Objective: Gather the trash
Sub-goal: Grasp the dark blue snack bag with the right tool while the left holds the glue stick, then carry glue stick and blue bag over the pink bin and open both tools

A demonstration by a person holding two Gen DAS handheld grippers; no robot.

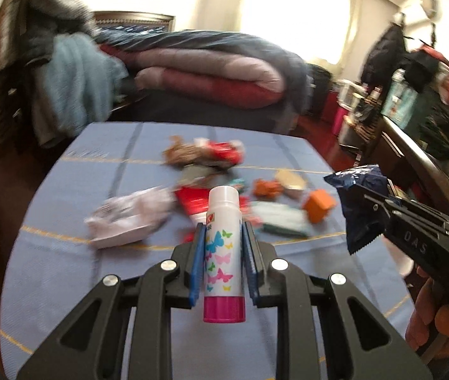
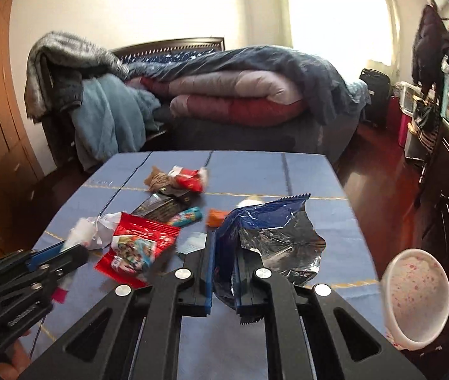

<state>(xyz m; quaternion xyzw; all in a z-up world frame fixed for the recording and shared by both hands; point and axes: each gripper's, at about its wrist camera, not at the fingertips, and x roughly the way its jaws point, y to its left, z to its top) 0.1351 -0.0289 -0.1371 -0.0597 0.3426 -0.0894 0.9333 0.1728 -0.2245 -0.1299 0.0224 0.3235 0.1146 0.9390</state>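
While the left claw (image 1: 223,247) clamps a glue stick (image 1: 222,253), the right claw (image 2: 226,269) grips a blue wrapper (image 2: 265,221).

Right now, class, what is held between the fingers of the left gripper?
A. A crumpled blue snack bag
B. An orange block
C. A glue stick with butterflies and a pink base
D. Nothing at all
C: the left wrist view shows the left gripper clamped on the glue stick; the blue snack bag is in the right gripper.

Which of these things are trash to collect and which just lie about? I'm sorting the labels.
For the job:
blue foil wrapper in the right gripper
red snack packet
crumpled white wrapper

Just there:
glue stick, though in the left gripper
pink-speckled bowl
bedding
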